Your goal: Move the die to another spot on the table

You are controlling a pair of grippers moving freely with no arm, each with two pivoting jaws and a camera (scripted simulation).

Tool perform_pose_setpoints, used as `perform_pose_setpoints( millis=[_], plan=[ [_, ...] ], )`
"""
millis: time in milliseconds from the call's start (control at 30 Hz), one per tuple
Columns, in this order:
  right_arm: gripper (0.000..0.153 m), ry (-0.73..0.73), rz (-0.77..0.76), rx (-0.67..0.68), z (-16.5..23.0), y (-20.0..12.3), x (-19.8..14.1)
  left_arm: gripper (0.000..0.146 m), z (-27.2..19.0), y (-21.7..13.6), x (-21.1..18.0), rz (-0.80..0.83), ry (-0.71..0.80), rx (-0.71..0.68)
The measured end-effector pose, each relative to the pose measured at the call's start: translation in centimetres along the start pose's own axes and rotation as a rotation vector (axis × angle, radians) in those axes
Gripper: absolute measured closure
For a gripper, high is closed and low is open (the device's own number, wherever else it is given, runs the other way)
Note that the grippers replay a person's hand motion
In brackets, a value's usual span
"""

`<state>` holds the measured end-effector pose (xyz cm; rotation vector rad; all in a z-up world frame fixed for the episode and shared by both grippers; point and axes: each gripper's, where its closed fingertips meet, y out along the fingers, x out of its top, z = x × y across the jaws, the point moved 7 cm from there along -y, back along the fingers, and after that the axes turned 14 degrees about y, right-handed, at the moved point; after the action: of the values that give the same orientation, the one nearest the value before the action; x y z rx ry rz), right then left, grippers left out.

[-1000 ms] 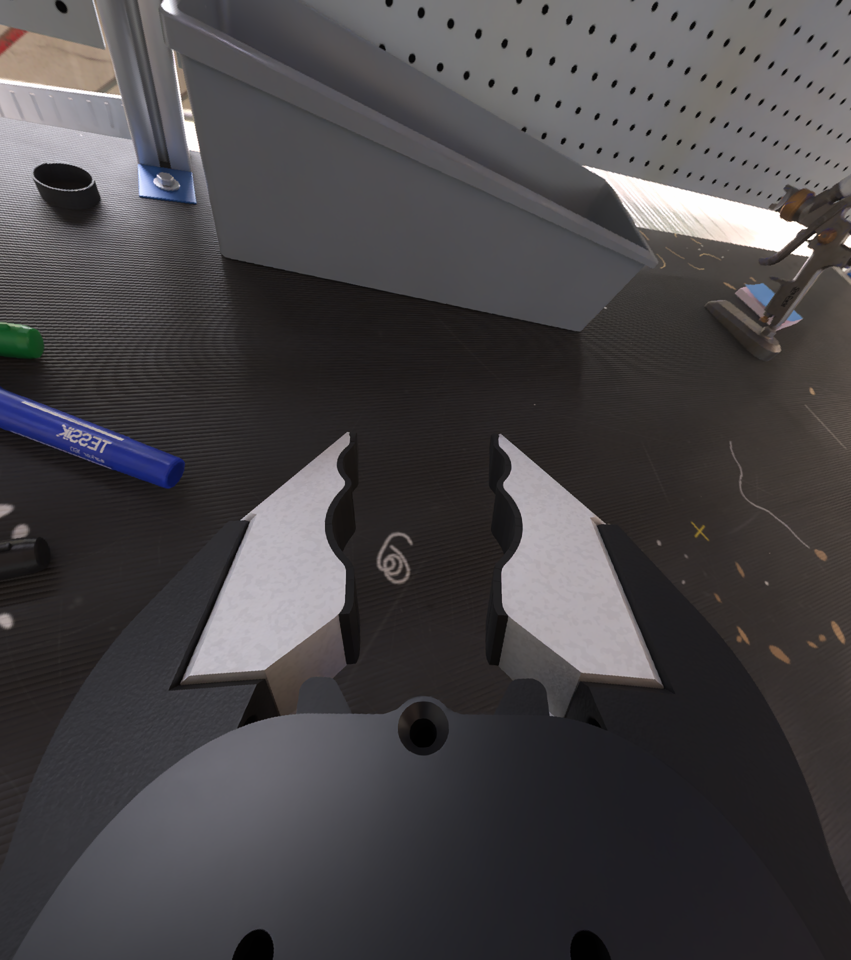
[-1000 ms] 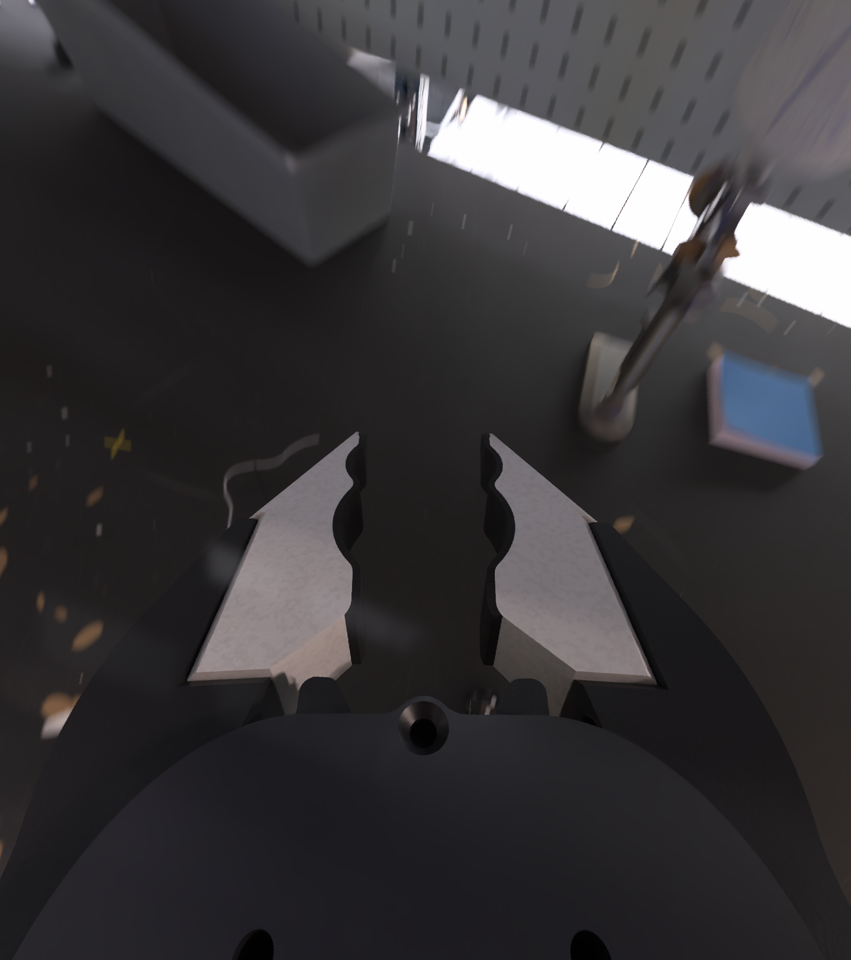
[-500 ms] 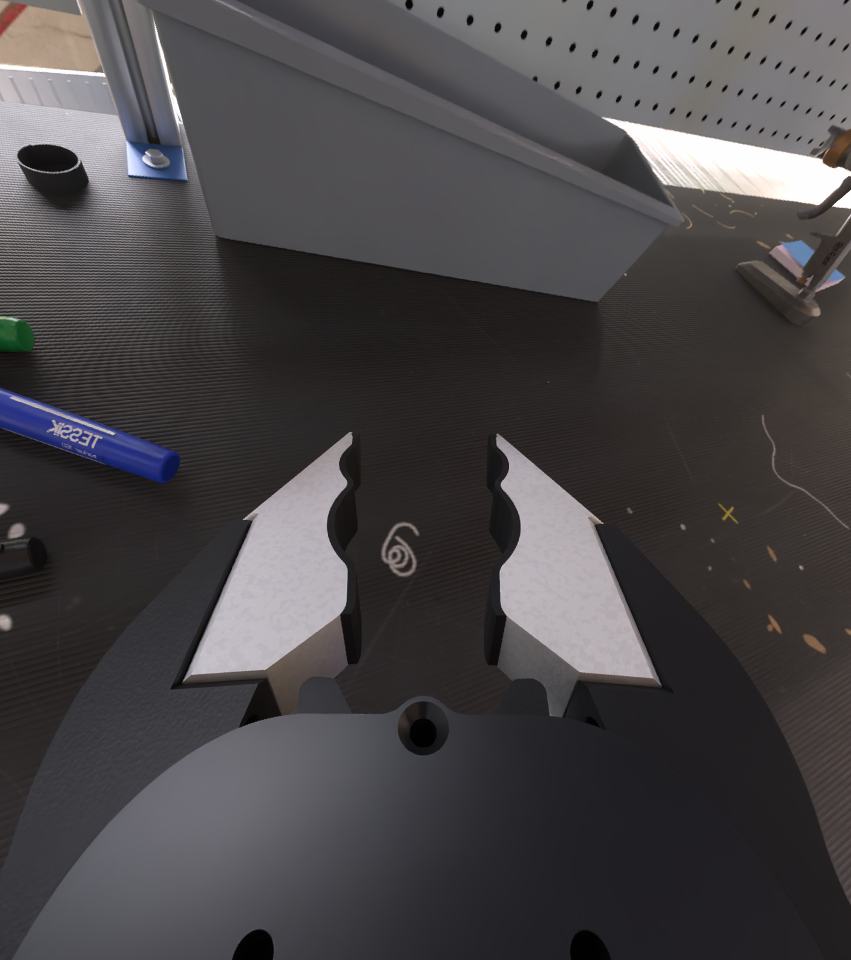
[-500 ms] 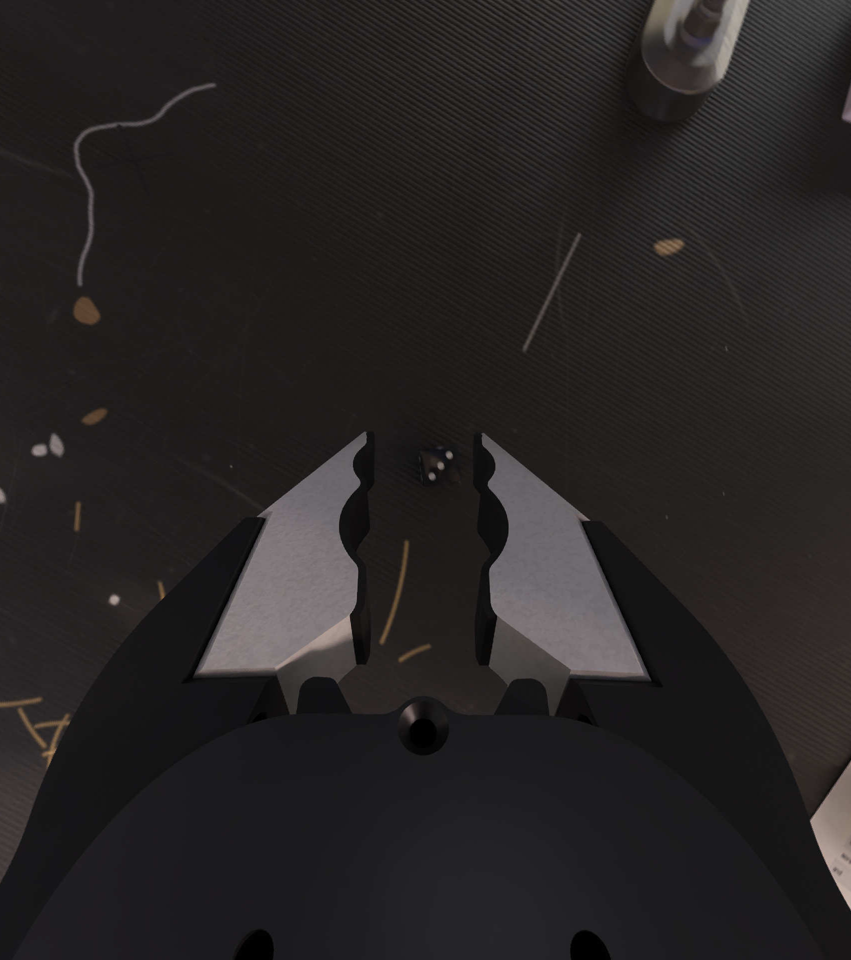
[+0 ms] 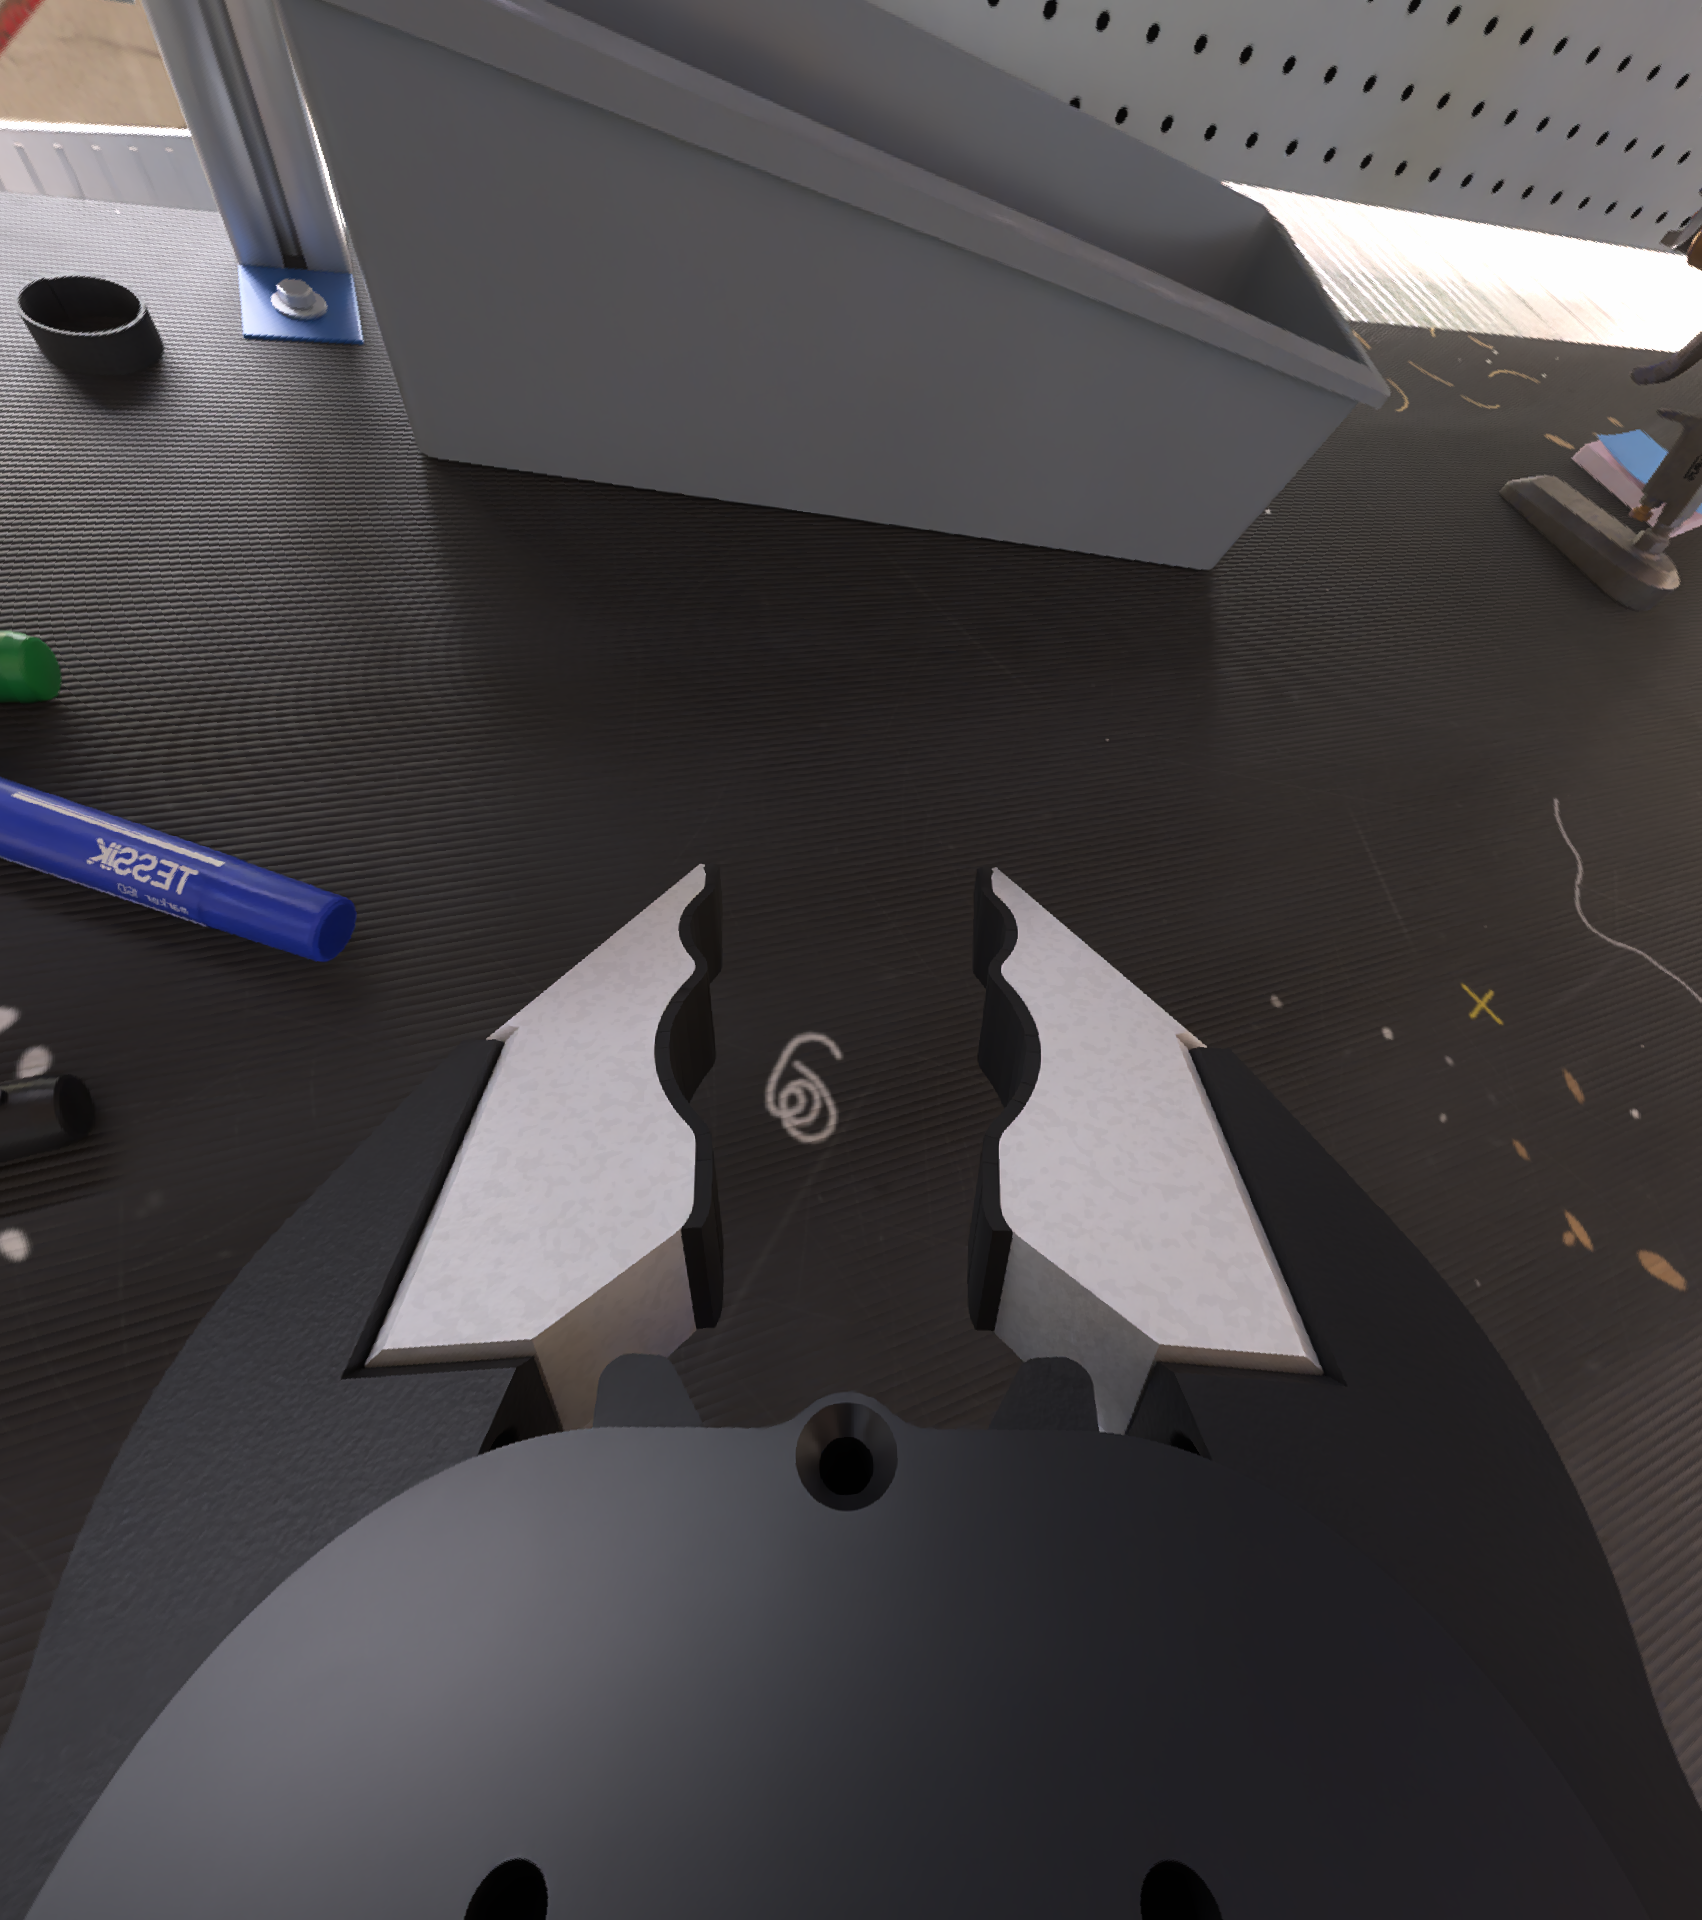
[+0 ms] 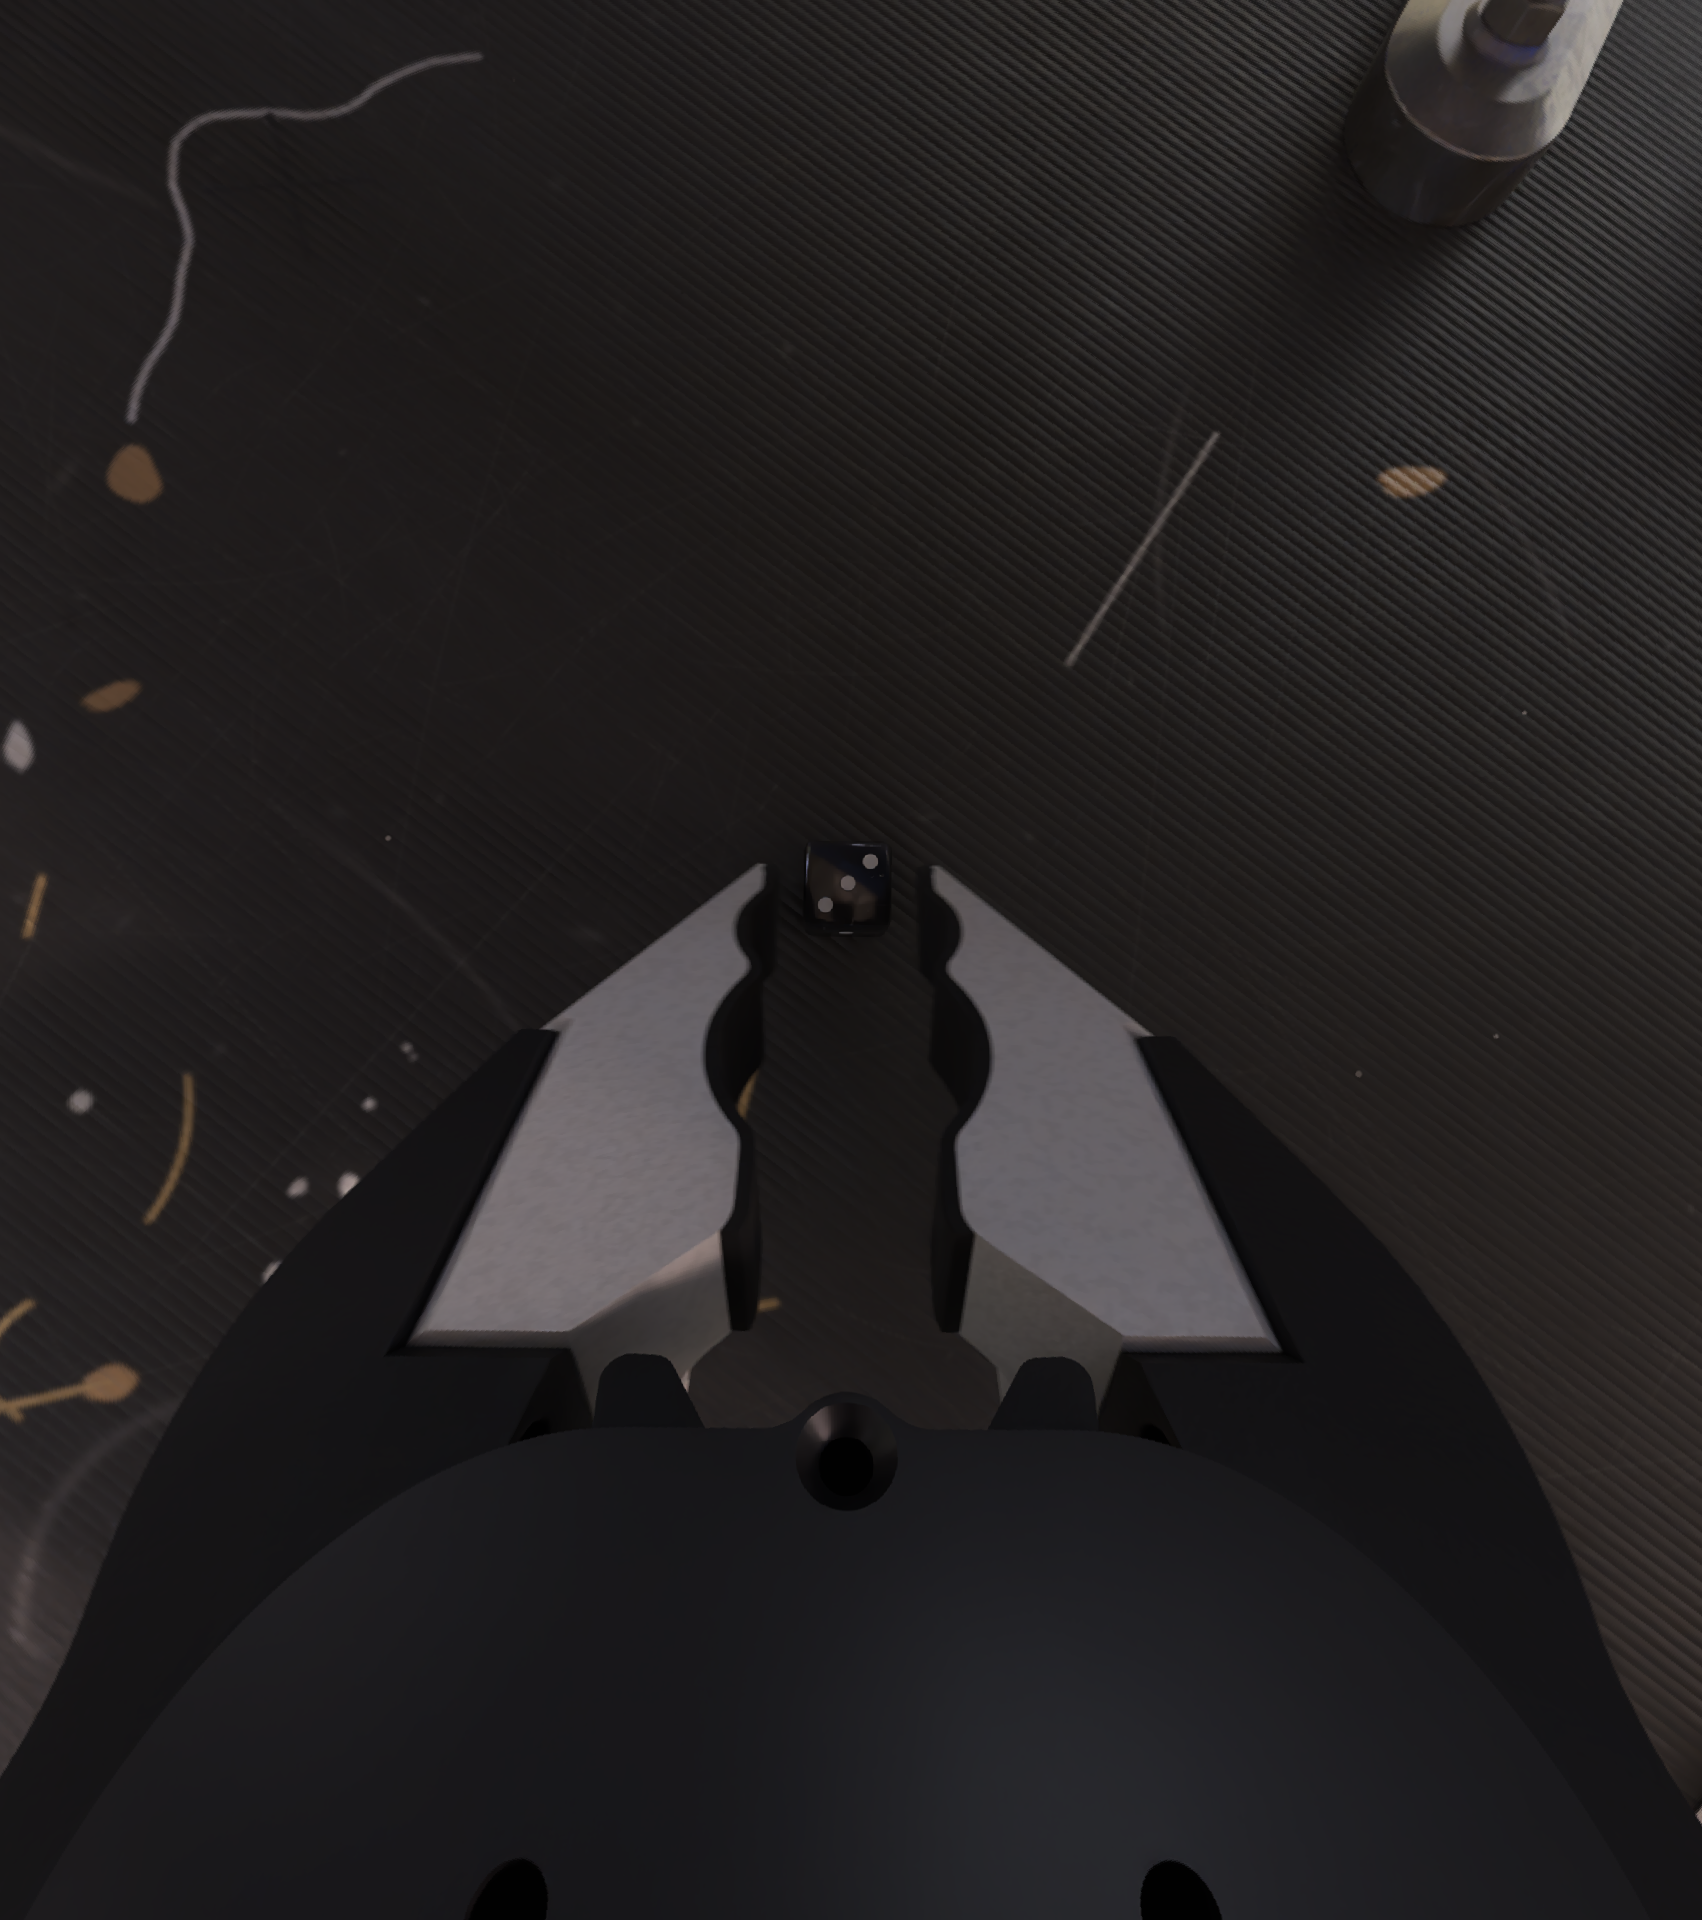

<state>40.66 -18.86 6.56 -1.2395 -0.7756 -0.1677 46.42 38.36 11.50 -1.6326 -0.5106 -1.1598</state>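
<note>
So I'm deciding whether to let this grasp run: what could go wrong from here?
The die sits only at the very tips of the right hand-held gripper, closer to the left finger, with gaps on both sides. Closing now may nudge it sideways or squeeze it out forward. It is small and dark against the black table, so a slip could go unnoticed.

Left view bright, backlit from behind, right view dim, sharp, edges wide-angle bent

Both the left gripper (image 5: 847,883) and the right gripper (image 6: 847,883) have a rounded matte black body with a small recessed screw hole at its front centre, two dark holes near its rear edge, and two pale grey, arrow-shaped fingers (image 5: 556,1174) with wavy black inner pads (image 6: 748,1091).
</note>
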Motion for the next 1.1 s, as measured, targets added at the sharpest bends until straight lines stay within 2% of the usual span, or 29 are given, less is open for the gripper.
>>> perform_pose_setpoints(
  millis=[33, 233, 333, 400, 533, 600, 767, 900, 1100],
  plan=[
    [0.137, -0.007, -0.005, -0.001, 0.0, 0.0, -0.1, 0.098, 0.0, 0.0, 0.0, 0.001, -0.001, 0.0],
    [0.136, -0.034, -0.013, 0.024, 1.4, -0.5, 1.1, 0.098, 0.1, 0.0, 0.0, -0.002, -0.001, 0.004],
    [0.136, -0.096, -0.04, 0.192, 6.2, -1.2, 3.2, 0.098, 0.1, -0.1, 0.0, -0.003, -0.004, 0.009],
    [0.136, -0.175, 0.007, 0.315, 10.4, -0.9, 3.7, 0.098, 0.1, -0.1, 0.0, -0.002, -0.006, 0.007],
    [0.136, -0.291, 0.055, 0.499, 18.0, 0.6, 3.0, 0.099, 0.1, 0.0, 0.0, 0.008, 0.003, 0.009],
    [0.136, -0.326, 0.082, 0.576, 20.4, 1.6, 2.4, 0.099, 0.0, -0.1, 0.0, 0.008, 0.006, 0.009],
    [0.136, -0.39, 0.116, 0.585, 22.5, 3.6, 2.0, 0.099, 0.0, -0.2, 0.0, 0.01, 0.006, -0.001],
    [0.136, -0.468, 0.118, 0.517, 22.7, 4.3, 1.6, 0.099, -0.1, -0.3, 0.1, 0.005, 0.003, -0.004],
    [0.136, -0.457, 0.103, 0.52, 22.8, 4.4, 1.3, 0.099, -0.2, -0.4, 0.1, 0.002, -0.001, -0.011]
  ],
)
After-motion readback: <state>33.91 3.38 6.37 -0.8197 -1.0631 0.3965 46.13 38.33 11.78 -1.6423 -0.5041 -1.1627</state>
